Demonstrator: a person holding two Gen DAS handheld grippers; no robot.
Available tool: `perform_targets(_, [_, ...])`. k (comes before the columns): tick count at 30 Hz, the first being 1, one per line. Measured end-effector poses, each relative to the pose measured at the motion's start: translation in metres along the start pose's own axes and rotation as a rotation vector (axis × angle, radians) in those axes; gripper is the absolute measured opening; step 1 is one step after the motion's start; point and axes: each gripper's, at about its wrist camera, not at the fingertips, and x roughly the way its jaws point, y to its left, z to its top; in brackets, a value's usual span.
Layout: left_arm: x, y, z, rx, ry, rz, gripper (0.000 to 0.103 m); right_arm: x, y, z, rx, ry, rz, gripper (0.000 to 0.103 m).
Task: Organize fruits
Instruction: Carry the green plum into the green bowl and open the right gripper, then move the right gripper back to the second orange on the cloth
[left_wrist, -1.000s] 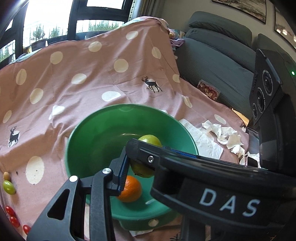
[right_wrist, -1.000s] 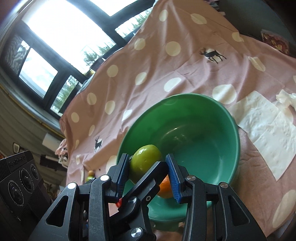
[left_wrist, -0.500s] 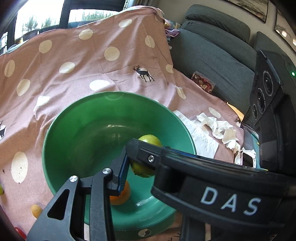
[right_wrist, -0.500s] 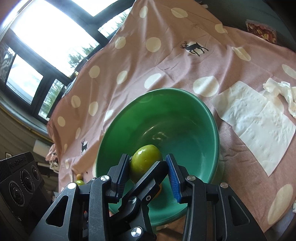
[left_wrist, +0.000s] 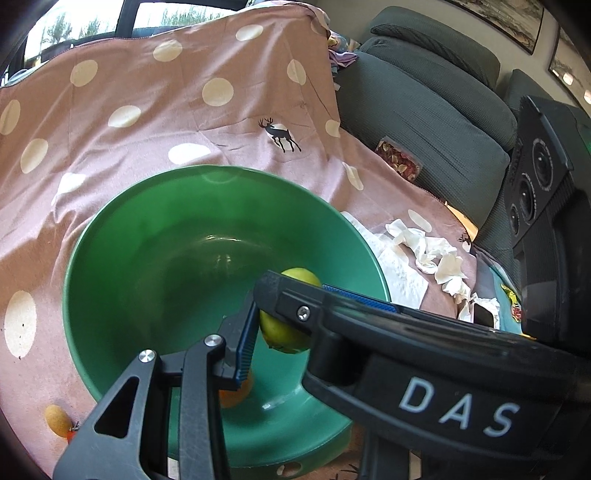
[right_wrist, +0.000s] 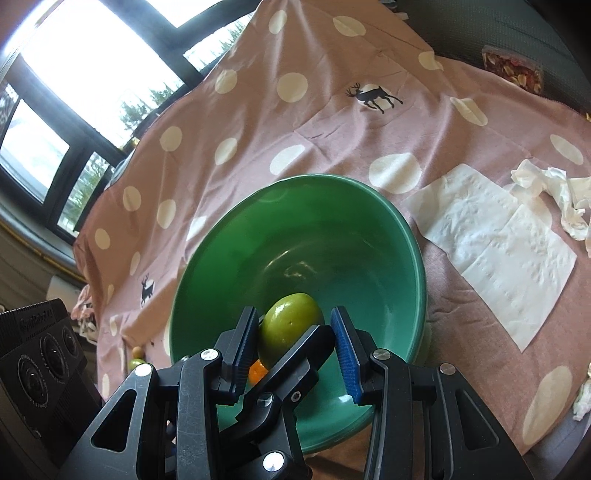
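Right gripper pinches a round green fruit over the green plastic bowl — apparently for release; left gripper's opening: cannot tell.

Matte black plastic frames w/ triangular cut-outs, silver screw heads at pivots. Left gripper: blue ribbed pads on fingers, white "DAS" lettering lower right of frame. Right gripper: same black build, blue ribbed pads, round screws bottom centre.
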Motion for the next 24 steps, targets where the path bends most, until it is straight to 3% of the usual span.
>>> perform_targets(10, [-0.002,0.007,-0.003,-0.058,0.015,0.014,0.037,-0.001,0.005,-0.002,-0.019,-0.026,-0.042,0.045])
perform_targets(12, [-0.011,0.007,-0.004,-0.057,-0.004,0.023,0.041,-0.004,0.009,-0.003,-0.042,-0.051,-0.074,0.044])
perform_targets(14, [-0.023,0.009,-0.006,-0.063,-0.022,0.036,0.053,-0.007,0.011,-0.003,-0.052,-0.075,-0.075,0.044])
perform_targets(20, [-0.076,0.033,-0.018,-0.132,-0.08,0.124,0.065,-0.015,0.021,-0.004,-0.077,-0.11,-0.04,0.044])
perform_targets(24, [-0.116,0.061,-0.036,-0.227,-0.106,0.235,0.07,-0.019,0.035,-0.008,-0.115,-0.115,0.005,0.044])
